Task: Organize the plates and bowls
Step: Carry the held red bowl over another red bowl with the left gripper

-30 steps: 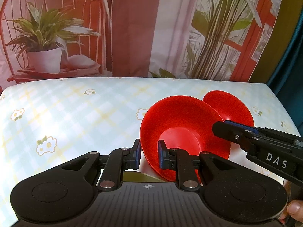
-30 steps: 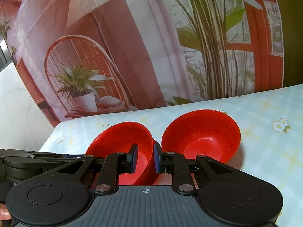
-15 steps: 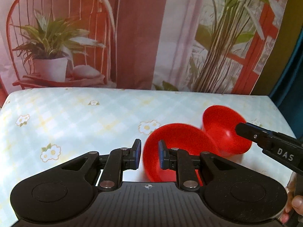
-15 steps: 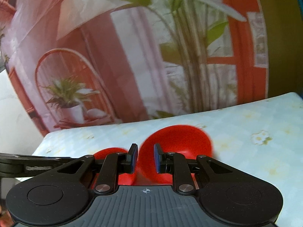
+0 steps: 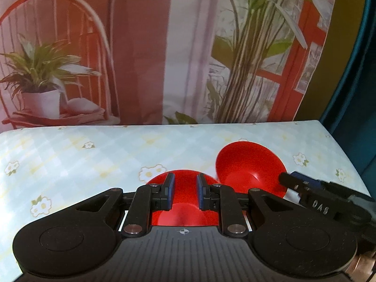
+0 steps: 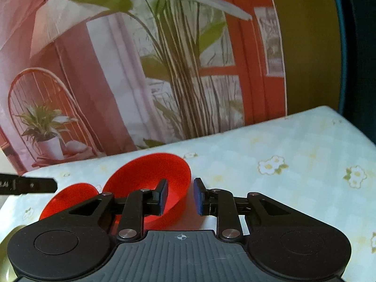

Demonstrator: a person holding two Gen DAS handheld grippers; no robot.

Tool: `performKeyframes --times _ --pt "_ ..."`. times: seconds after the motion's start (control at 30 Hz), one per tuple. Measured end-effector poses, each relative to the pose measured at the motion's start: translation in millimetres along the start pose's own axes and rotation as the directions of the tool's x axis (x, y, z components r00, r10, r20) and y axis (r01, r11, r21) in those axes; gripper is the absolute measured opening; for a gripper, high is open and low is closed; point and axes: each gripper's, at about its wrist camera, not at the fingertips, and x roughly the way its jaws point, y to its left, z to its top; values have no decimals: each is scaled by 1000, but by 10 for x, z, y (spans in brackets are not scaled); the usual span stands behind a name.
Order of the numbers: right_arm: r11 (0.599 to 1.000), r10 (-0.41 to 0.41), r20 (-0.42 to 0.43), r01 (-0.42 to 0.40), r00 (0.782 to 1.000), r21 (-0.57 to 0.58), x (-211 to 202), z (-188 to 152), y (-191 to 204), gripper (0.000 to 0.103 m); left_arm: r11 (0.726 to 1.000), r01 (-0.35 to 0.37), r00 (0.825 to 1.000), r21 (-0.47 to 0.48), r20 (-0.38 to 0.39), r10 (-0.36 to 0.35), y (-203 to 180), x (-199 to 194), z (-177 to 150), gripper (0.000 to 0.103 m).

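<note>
Two red bowls rest on the pale checked floral cloth (image 5: 94, 155). The left bowl (image 5: 184, 202) lies below and beyond my left gripper (image 5: 184, 192). Its jaws stand close together, and I see no rim pinched between the pads. The right bowl (image 5: 249, 171) sits just right of the left one. In the right wrist view, the right bowl (image 6: 145, 176) has its right rim between the jaws of my right gripper (image 6: 181, 196). Those jaws are opening, and cloth shows between the rim and the right pad. My left gripper (image 6: 52, 184) reaches in above the left bowl (image 6: 70, 199).
A printed backdrop with a potted plant and a chair (image 5: 54, 75) hangs behind the far edge of the cloth. A yellowish rim (image 6: 8, 244) shows at the bottom left of the right wrist view. The cloth's right side (image 6: 293, 164) is bare. A person's fingers (image 5: 362, 263) hold the right gripper.
Both cameras have drawn back from the bowls. The left bowl, tilted up at the left jaws before, now lies lower and farther off. The right jaws have widened around the right bowl's rim.
</note>
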Motion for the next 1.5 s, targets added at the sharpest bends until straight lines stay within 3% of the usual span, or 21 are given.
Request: performKeyframes --times 0.4,0.53,1.1,1.33,1.5 --pt "999 45 -48 -43 998 33 79 -79 -63 23 1000 25 999 19 -39 -24 -165 198 -4 21" --pt "998 56 -53 -53 997 41 95 -84 -76 18 999 35 998 25 -47 -34 -178 222 -13 21" --pt "996 51 -60 -46 997 79 115 -113 -177 13 996 90 993 0 -78 -90 -215 383 12 21" --pt "995 57 -58 -52 997 84 122 -105 -186 12 997 68 998 -41 -13 -69 -178 244 50 21" --pt "995 62 -55 -57 997 82 121 -108 -180 12 994 104 994 -33 20 -104 -246 168 121 21"
